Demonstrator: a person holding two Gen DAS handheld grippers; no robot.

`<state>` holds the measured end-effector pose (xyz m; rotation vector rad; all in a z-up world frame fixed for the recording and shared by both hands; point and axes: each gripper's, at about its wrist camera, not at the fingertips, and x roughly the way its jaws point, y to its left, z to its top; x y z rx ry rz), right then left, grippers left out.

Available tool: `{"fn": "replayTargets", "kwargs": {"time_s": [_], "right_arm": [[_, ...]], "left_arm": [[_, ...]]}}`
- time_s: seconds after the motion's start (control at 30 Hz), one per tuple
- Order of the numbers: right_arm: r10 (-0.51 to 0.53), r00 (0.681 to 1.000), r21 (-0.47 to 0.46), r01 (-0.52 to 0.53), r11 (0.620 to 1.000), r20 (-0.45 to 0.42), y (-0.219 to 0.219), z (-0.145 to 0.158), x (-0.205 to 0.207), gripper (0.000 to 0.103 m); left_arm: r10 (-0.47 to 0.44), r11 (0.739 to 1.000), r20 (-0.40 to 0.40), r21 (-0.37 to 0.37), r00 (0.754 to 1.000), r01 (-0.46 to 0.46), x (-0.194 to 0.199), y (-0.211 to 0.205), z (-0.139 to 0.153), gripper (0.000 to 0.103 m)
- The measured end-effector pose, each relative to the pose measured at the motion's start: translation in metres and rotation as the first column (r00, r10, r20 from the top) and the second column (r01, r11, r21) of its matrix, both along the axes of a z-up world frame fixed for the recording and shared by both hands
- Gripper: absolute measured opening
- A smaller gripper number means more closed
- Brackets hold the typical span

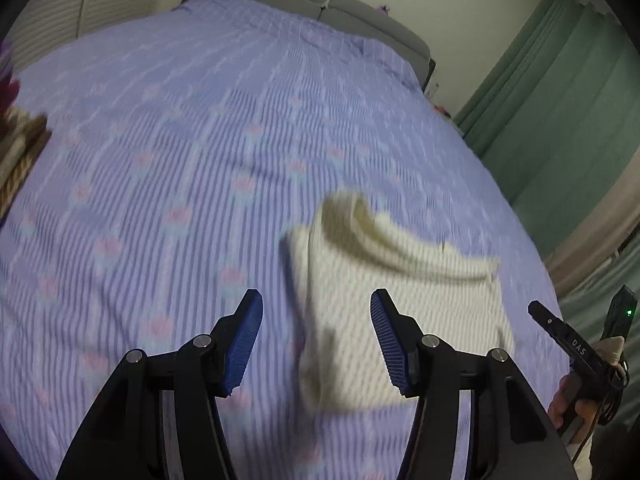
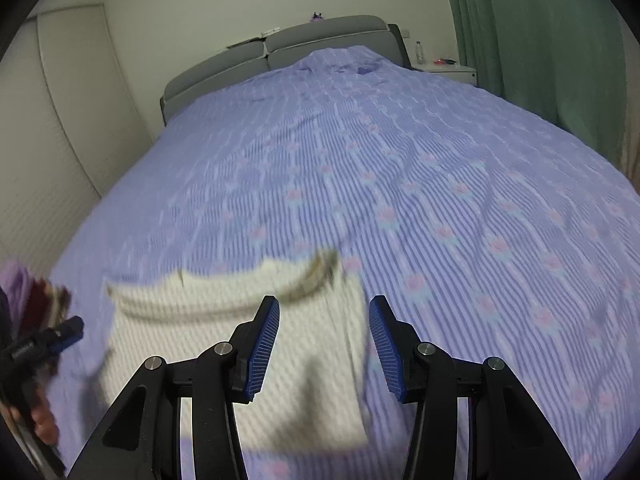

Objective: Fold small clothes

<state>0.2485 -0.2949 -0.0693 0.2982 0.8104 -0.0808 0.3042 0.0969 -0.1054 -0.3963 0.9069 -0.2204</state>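
A small cream ribbed garment [image 1: 400,280] lies on the lilac striped bedspread [image 1: 180,140], its upper edge rolled over in a curved fold. My left gripper [image 1: 316,300] hangs open above the garment's left edge, nothing between its blue pads. In the right wrist view the same garment [image 2: 200,320] spreads to the lower left. My right gripper [image 2: 325,304] hovers open over its right edge, pads clear of the cloth. Both views are blurred. A hand [image 1: 568,396] holding the other gripper shows at the right edge of the left wrist view.
A pile of other clothes [image 1: 20,140] sits at the bed's left side. The grey headboard [image 2: 320,36] stands at the far end, beside a white nightstand [image 2: 448,68] with a bottle. Green curtains [image 2: 540,40] hang to the right, and wardrobe doors [image 2: 72,100] line the left.
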Motion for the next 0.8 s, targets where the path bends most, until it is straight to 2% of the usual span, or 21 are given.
{"fn": "replayTargets", "kwargs": {"time_s": [0.1, 0.17, 0.2, 0.37, 0.47, 0.53, 0.57, 0.6, 0.63, 0.7, 0.8], "right_arm": [[0.0, 1.0, 0.015, 0.0, 1.0, -0.008, -0.002, -0.011, -0.025, 0.048], [0.001, 1.0, 0.034, 0.0, 0.999, -0.013, -0.004, -0.019, -0.034, 0.048], [0.004, 1.0, 0.045, -0.003, 0.999, -0.03, -0.005, -0.024, -0.036, 0.048], [0.032, 0.998, 0.07, -0.028, 0.997, -0.049, -0.006, -0.035, -0.036, 0.045], [0.034, 0.998, 0.068, -0.029, 0.997, -0.059, -0.007, -0.039, -0.033, 0.036], [0.032, 0.997, 0.091, -0.025, 0.996, -0.072, -0.01, -0.044, -0.029, 0.028], [0.027, 0.996, 0.101, -0.019, 0.995, -0.081, -0.012, -0.045, -0.028, 0.025], [0.028, 0.996, 0.108, -0.019, 0.994, -0.081, -0.012, -0.046, -0.028, 0.016], [0.024, 0.996, 0.112, -0.014, 0.994, -0.082, -0.012, -0.045, -0.029, 0.012], [0.03, 0.997, 0.099, -0.023, 0.995, -0.071, -0.01, -0.042, -0.034, 0.008], [0.034, 0.998, 0.072, -0.029, 0.997, -0.058, -0.007, -0.037, -0.042, 0.006]], "left_arm": [[-0.013, 1.0, -0.023, -0.015, 1.0, 0.013, -0.013, -0.003, -0.011, 0.05], [-0.024, 0.999, -0.044, -0.03, 0.999, 0.023, -0.015, -0.007, -0.018, 0.044], [-0.027, 0.999, -0.054, -0.039, 0.998, 0.025, -0.016, -0.007, -0.02, 0.04], [-0.028, 0.997, -0.077, -0.07, 0.997, 0.023, -0.011, -0.009, -0.026, 0.036], [-0.046, 0.997, -0.101, -0.071, 0.994, 0.039, -0.003, -0.013, -0.03, 0.034], [-0.045, 0.997, -0.108, -0.073, 0.993, 0.037, -0.004, -0.014, -0.031, 0.026], [-0.037, 0.997, -0.109, -0.072, 0.993, 0.03, -0.006, -0.014, -0.03, 0.018], [-0.035, 0.997, -0.101, -0.072, 0.994, 0.028, -0.009, -0.013, -0.028, 0.015], [-0.039, 0.997, -0.088, -0.07, 0.995, 0.033, -0.013, -0.014, -0.025, 0.013], [-0.042, 0.997, -0.084, -0.062, 0.996, 0.037, -0.019, -0.014, -0.021, 0.006], [-0.045, 0.996, -0.071, -0.086, 0.997, 0.038, -0.029, -0.012, -0.017, 0.006]]}}
